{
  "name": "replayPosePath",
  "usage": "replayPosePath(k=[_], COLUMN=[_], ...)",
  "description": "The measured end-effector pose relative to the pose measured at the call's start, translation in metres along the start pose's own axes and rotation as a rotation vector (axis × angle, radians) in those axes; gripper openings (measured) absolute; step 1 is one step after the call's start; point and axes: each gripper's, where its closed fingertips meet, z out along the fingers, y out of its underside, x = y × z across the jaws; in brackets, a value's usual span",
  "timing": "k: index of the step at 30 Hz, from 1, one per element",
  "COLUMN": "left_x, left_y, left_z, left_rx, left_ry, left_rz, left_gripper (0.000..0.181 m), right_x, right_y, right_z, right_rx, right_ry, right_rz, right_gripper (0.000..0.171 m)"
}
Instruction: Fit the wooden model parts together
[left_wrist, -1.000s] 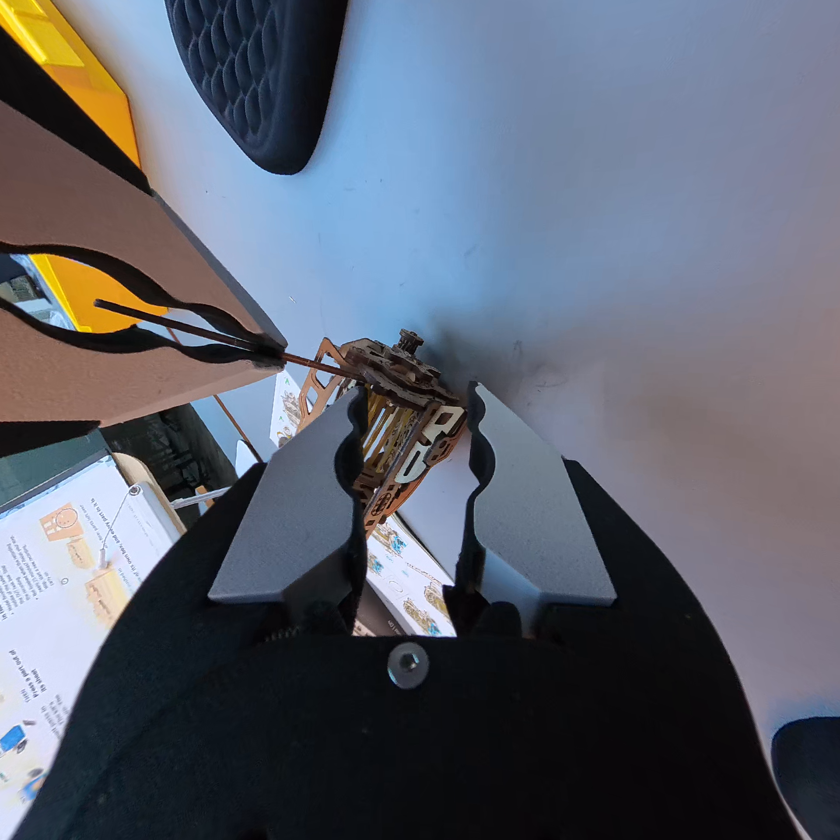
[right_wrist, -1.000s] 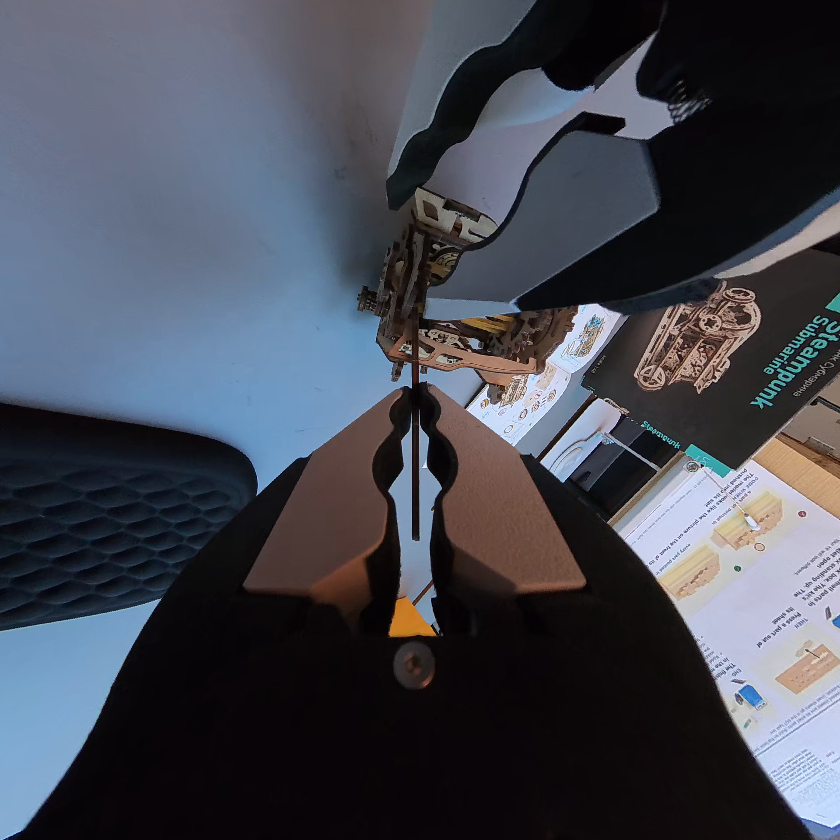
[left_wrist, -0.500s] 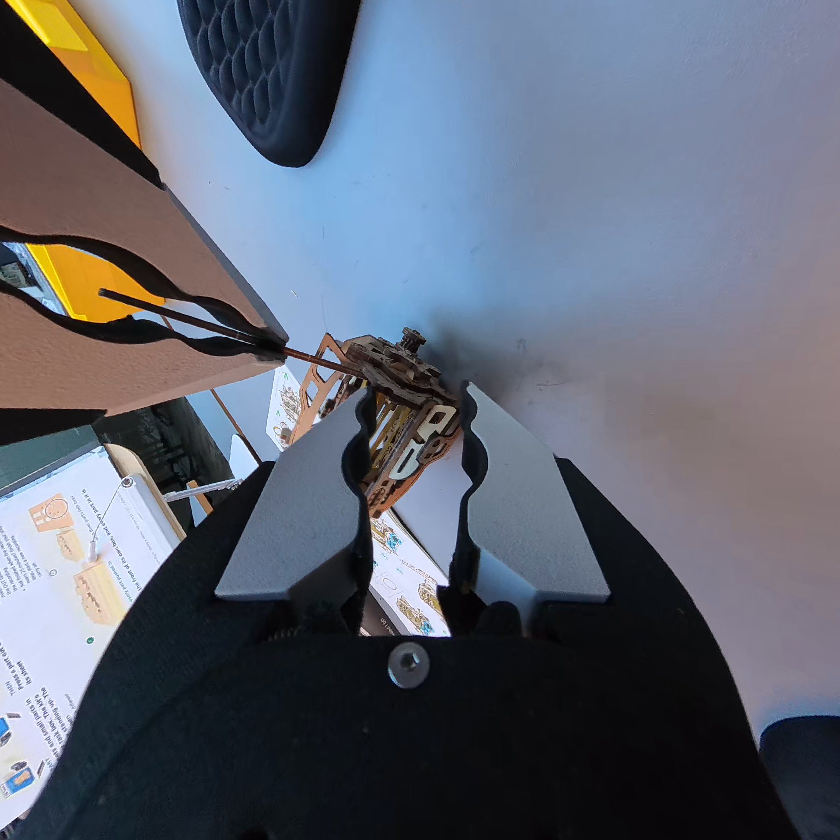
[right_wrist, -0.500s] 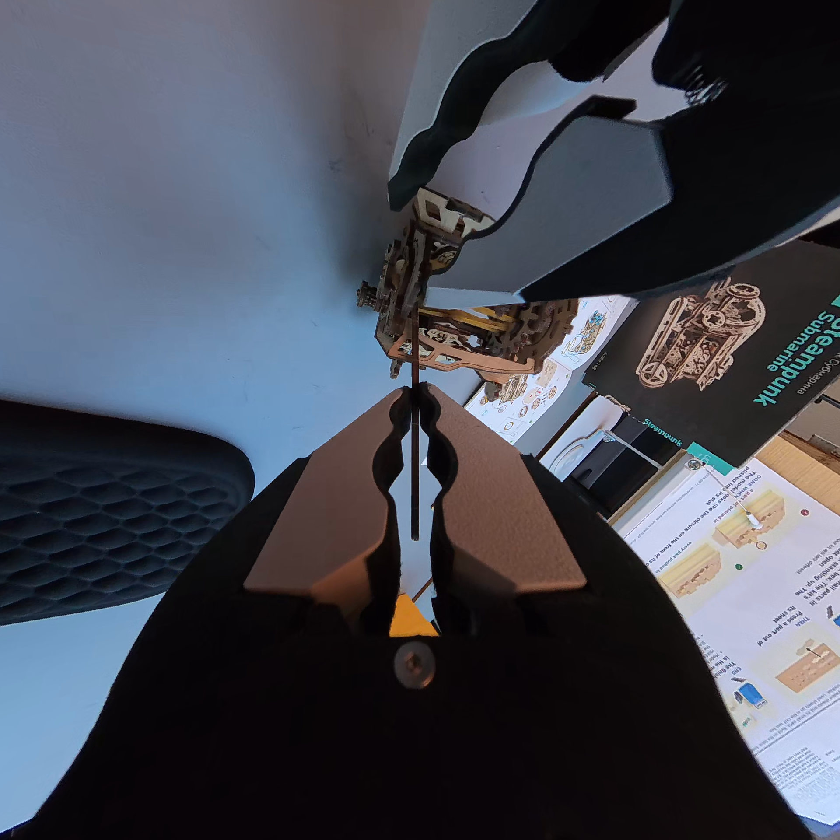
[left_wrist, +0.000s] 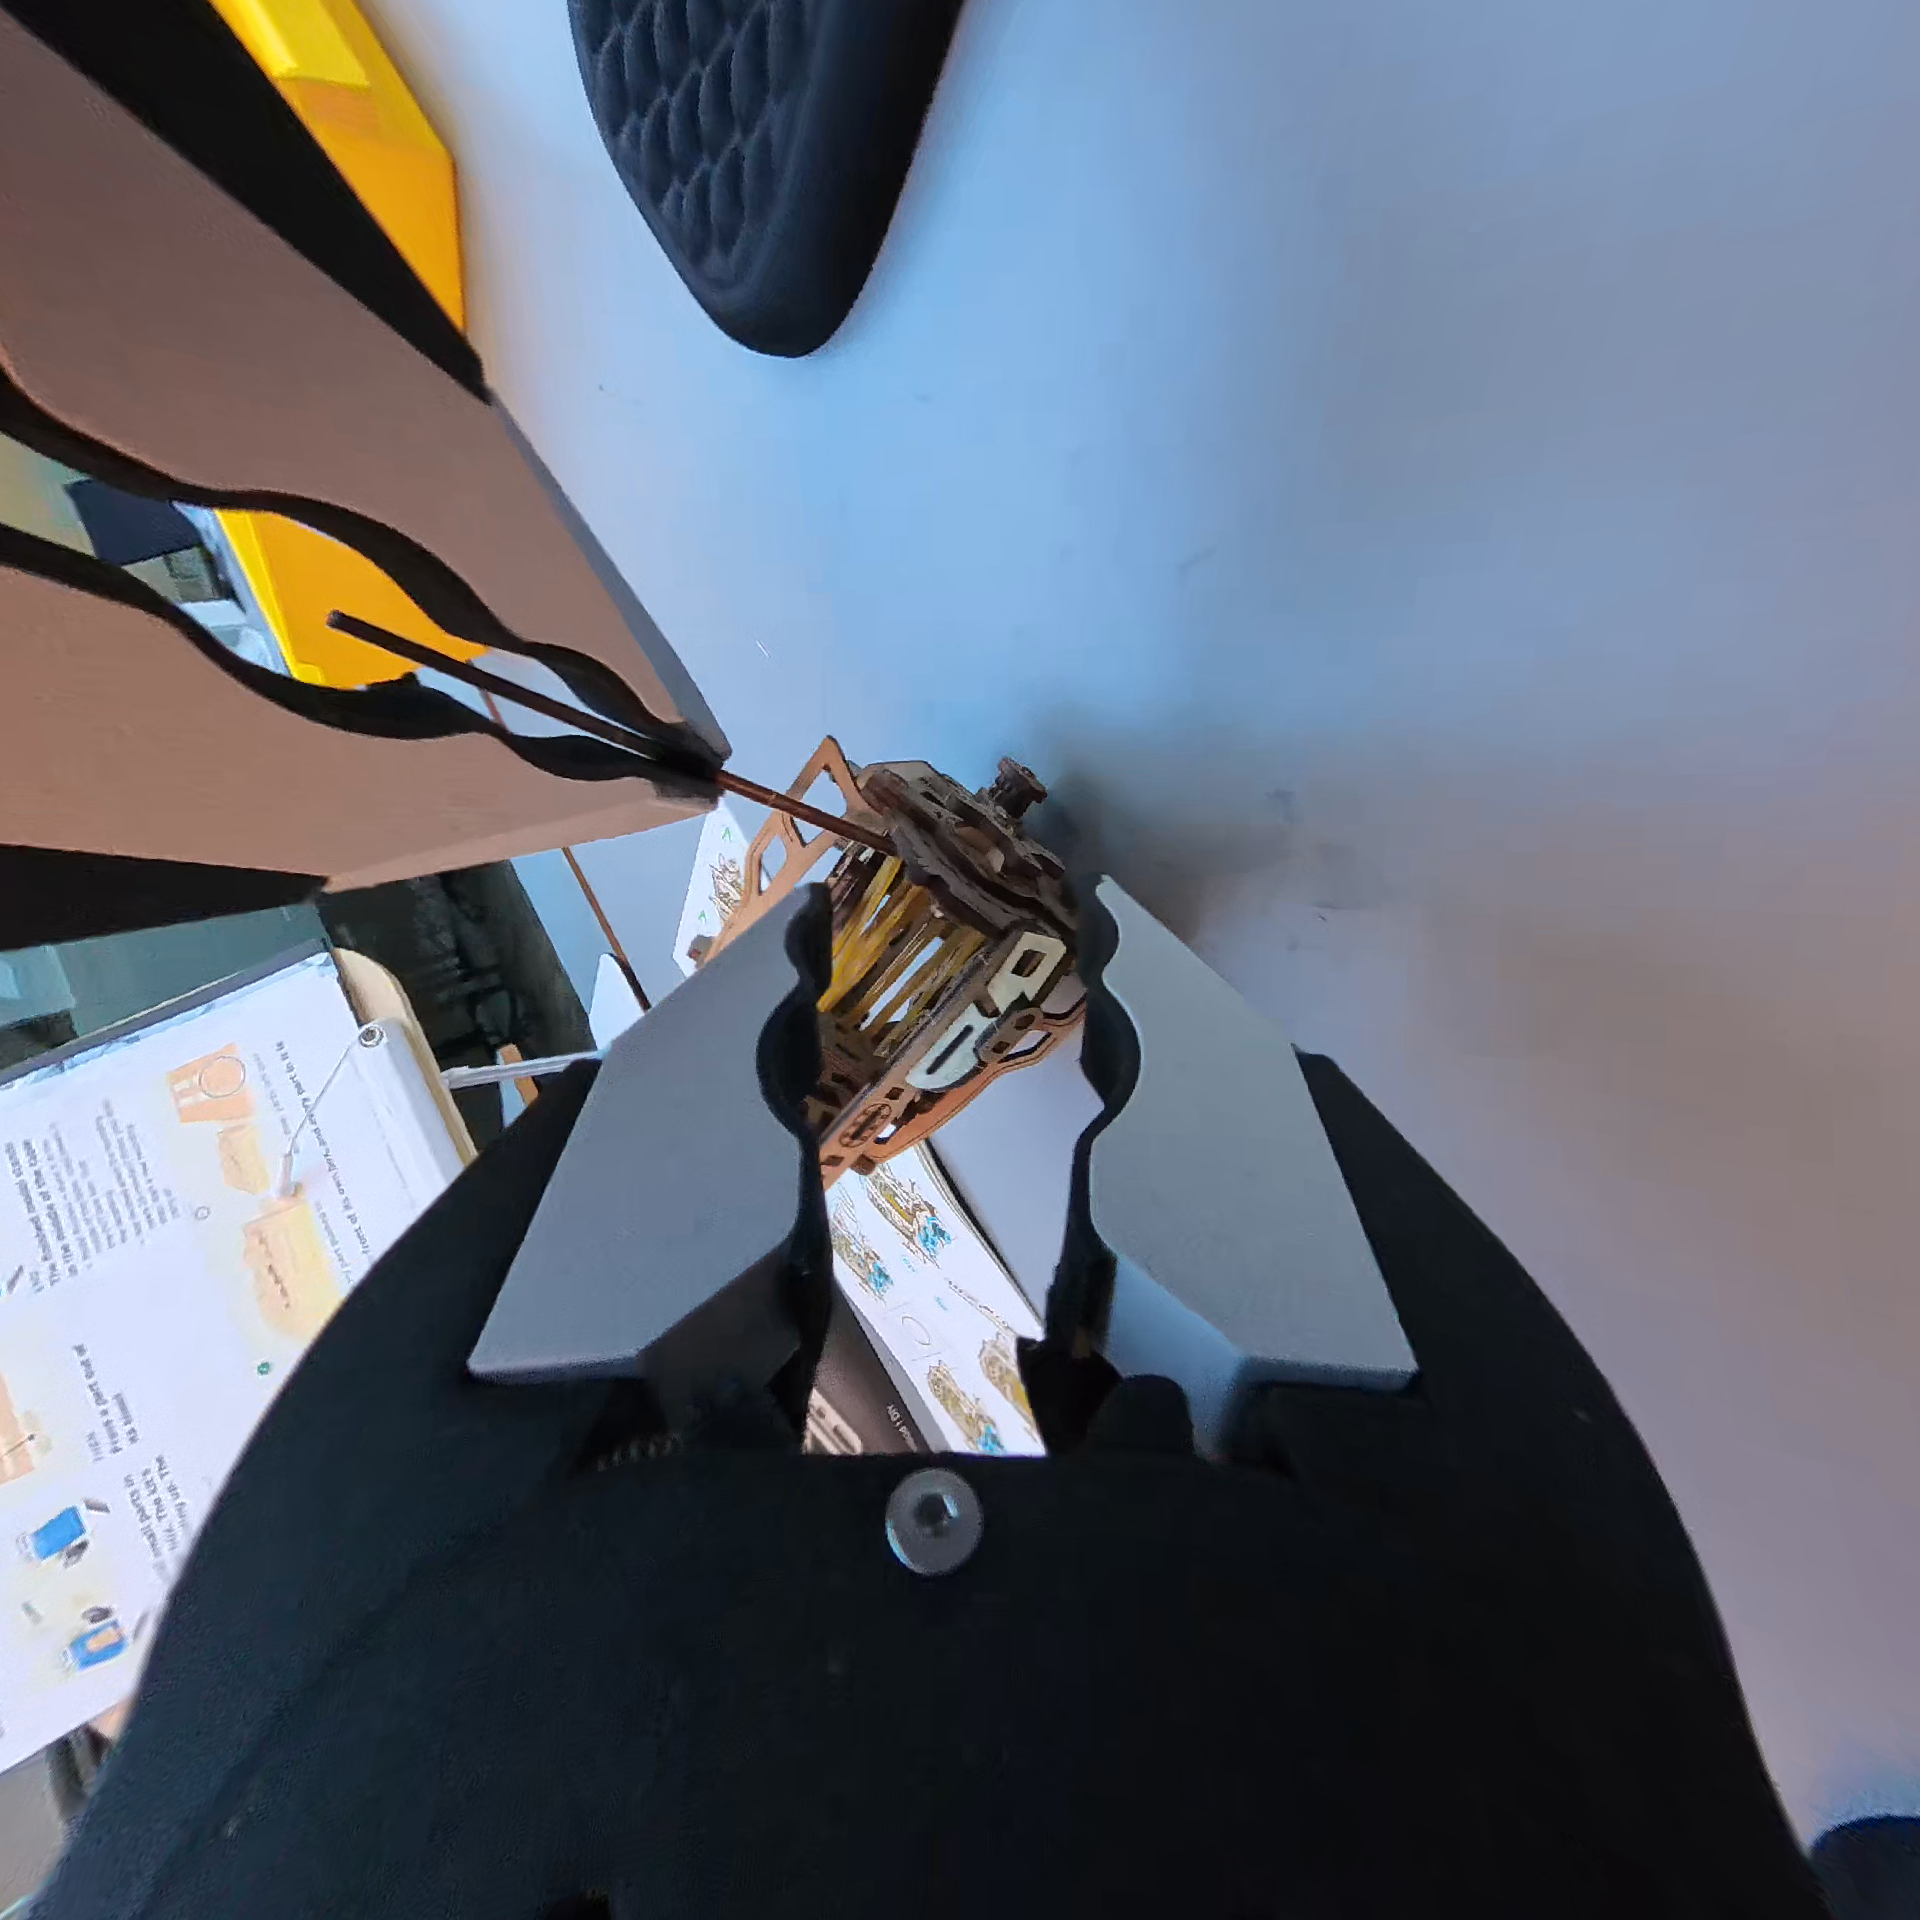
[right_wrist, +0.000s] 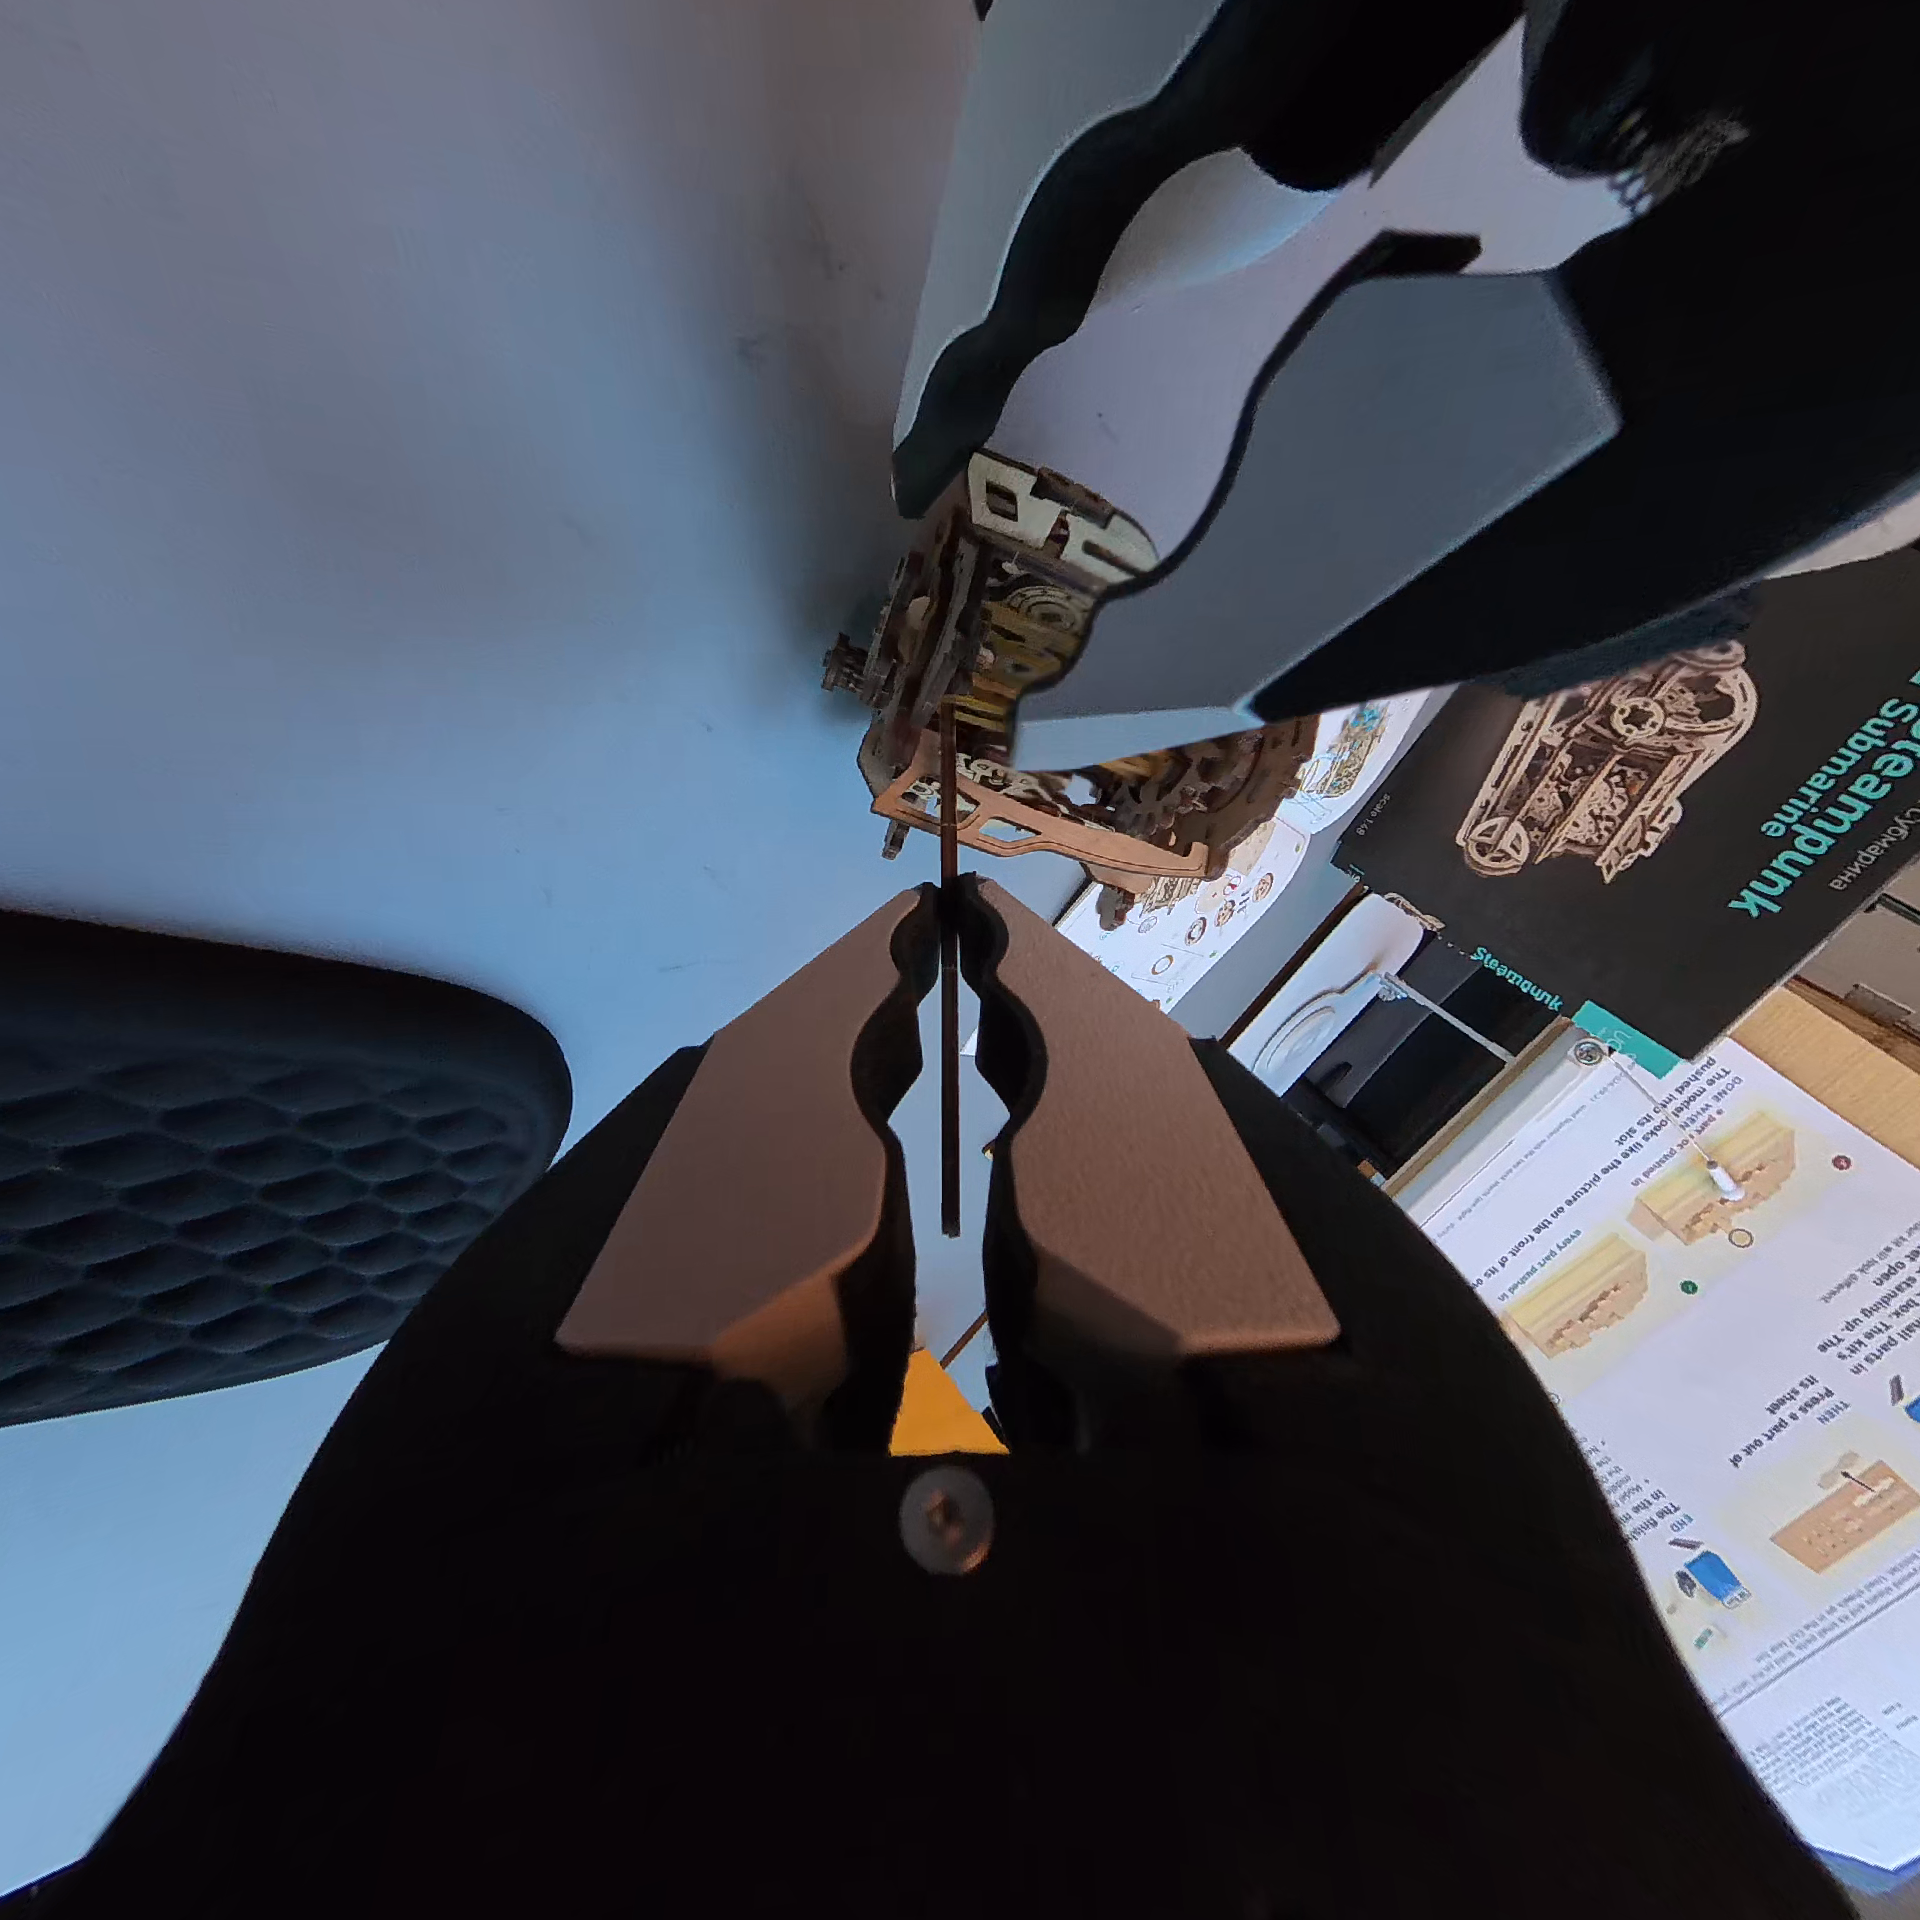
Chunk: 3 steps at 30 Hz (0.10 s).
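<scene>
We are gripping the brown laser-cut wooden model (left_wrist: 940, 966) in the left gripper (left_wrist: 951, 935) — the right gripper (right_wrist: 948, 904) is pinching a thin dark wooden rod (right_wrist: 950, 1091), its tip touching the model.

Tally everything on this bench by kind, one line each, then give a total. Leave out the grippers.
Wooden model: 1
Thin wooden rod: 1
Black honeycomb pads: 2, the second only a corner at the frame's edge
Yellow bin: 1
Black kit box: 1
Instruction sheets: 2
Total: 8
</scene>
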Motion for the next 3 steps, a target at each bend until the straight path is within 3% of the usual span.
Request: replayPosePath(k=[1, 3], left_x=[0.0000, 0.0011], left_y=[0.0008, 0.0011], left_z=[0.0012, 0.0034], left_rx=[-0.004, -0.003], left_ry=[0.007, 0.020], left_rz=[-0.008, 0.009], left_gripper=[0.046, 0.047], right_x=[-0.0001, -0.0001], right_y=[-0.0001, -0.0014], right_z=[0.0003, 0.0001], right_rx=[-0.002, 0.003], right_ry=[0.001, 0.006], right_rz=[-0.002, -0.006], right_gripper=[0.002, 0.002])
